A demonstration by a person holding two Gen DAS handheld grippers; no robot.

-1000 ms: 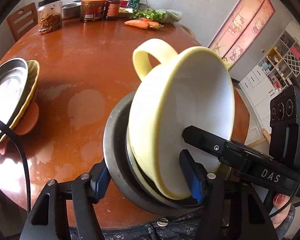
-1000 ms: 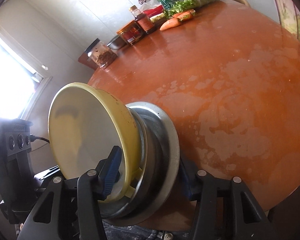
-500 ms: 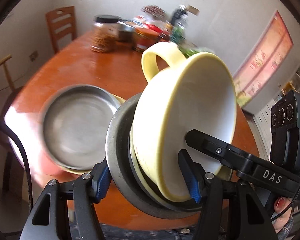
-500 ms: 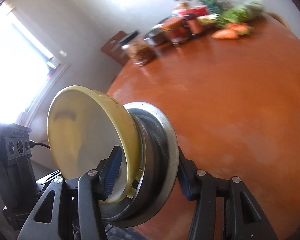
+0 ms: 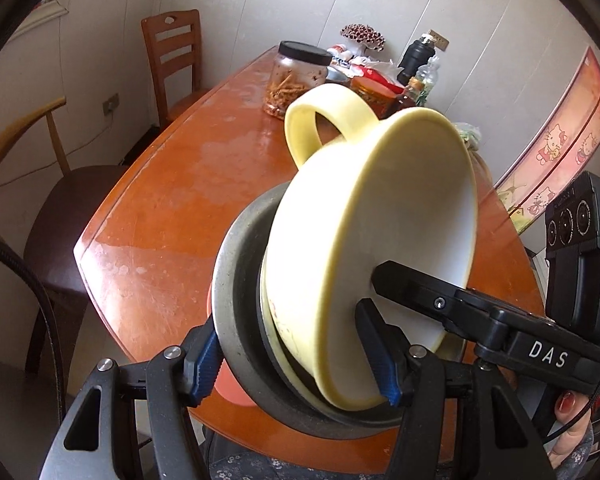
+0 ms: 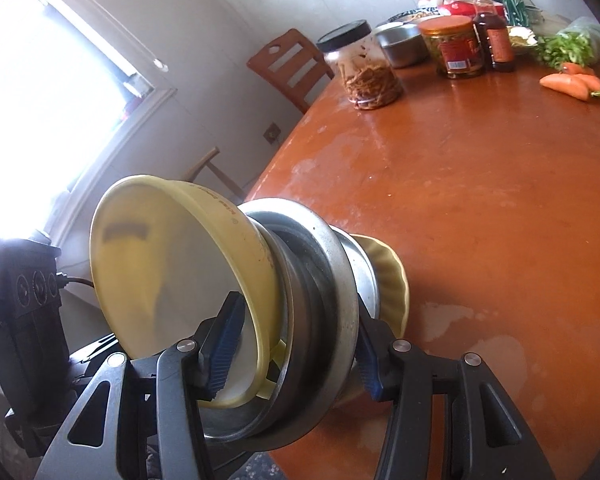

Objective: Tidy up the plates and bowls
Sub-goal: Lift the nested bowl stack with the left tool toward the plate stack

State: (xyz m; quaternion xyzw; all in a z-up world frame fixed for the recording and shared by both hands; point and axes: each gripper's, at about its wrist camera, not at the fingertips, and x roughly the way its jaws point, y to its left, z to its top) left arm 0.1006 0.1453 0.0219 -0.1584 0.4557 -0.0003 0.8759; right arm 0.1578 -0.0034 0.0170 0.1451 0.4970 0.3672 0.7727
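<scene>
A nested stack of dishes is held on edge above the near rim of the orange-brown table [image 5: 172,184], clamped from both sides. In the left wrist view, the left gripper [image 5: 296,360] is seen pinching the stack, one blue pad pressed on the outside of the metal dish [image 5: 236,312] and the other inside the pale yellow bowl [image 5: 380,216], whose loop handle points upward. The black finger of the right gripper [image 5: 440,300] reaches into the same bowl from the right, and a hand [image 5: 572,432] with red-painted nails is glimpsed at the lower right edge. In the right wrist view, the right gripper [image 6: 296,352] is likewise closed on the stack, one pad inside the yellow bowl [image 6: 172,256] and the other against the back of the metal dish [image 6: 320,280]. Just behind that stack, a second metal dish resting in a fluted yellow plate [image 6: 396,280] is partly seen; whether the two groups touch cannot be told. Farther across the table stand a black-lidded jar [image 6: 364,68], a steel bowl [image 6: 404,44], a red-lidded jar [image 6: 452,48] and a dark sauce bottle [image 6: 496,40], with carrots [image 6: 572,84] and bagged greens [image 6: 572,44] beside them. A wooden chair [image 5: 176,60] is set against the far wall.
</scene>
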